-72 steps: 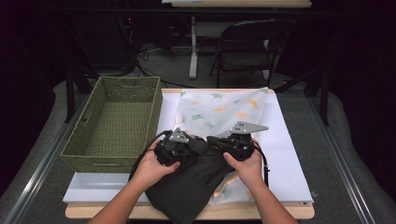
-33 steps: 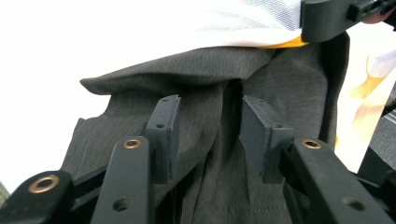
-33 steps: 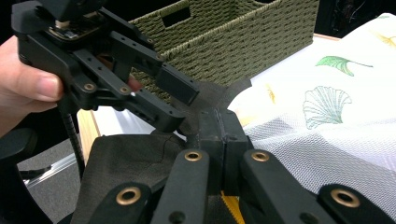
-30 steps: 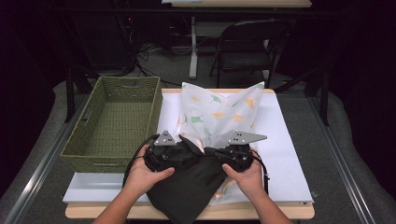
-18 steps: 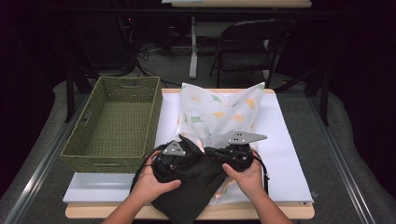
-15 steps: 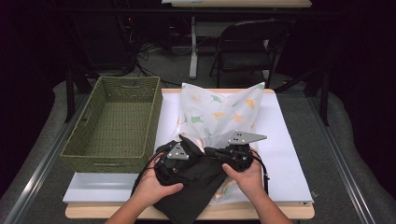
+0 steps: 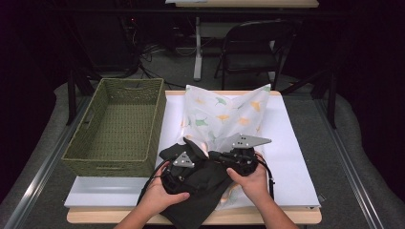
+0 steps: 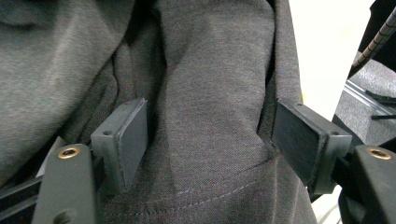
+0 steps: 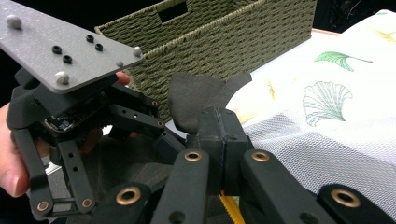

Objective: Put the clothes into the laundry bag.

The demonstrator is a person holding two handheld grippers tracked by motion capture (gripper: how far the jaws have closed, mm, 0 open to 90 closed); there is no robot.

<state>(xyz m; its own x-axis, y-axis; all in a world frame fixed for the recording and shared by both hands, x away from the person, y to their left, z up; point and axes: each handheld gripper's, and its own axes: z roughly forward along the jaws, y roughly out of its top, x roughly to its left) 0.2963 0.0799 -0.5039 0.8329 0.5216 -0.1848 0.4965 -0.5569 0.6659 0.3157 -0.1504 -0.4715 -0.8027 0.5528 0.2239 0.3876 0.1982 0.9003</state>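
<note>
A dark grey garment [image 7: 200, 191] lies bunched at the table's near edge, partly over a white cloth with a leaf print [image 7: 224, 114]. My left gripper [image 7: 187, 168] is low on the garment. In the left gripper view its jaws [image 8: 210, 135] stand open with a fold of the grey fabric [image 8: 210, 84] between them; they have just been opening. My right gripper [image 7: 220, 156] is shut on an edge of the garment. A dark flap [image 9: 196, 100] sticks up above its closed pads [image 9: 218, 126]. The leaf-print cloth [image 9: 327, 107] stands raised behind it.
A green woven basket [image 7: 119, 124] stands at the left of the table; it shows close behind the grippers [image 9: 224, 37] in the right gripper view. A white board [image 7: 291, 143] covers the tabletop. A chair [image 7: 253, 47] stands beyond the far edge.
The left gripper has come down and toward the near edge onto the dark garment, its jaws wider. The right gripper has stayed put with the flap. The leaf-print cloth rose up earlier.
</note>
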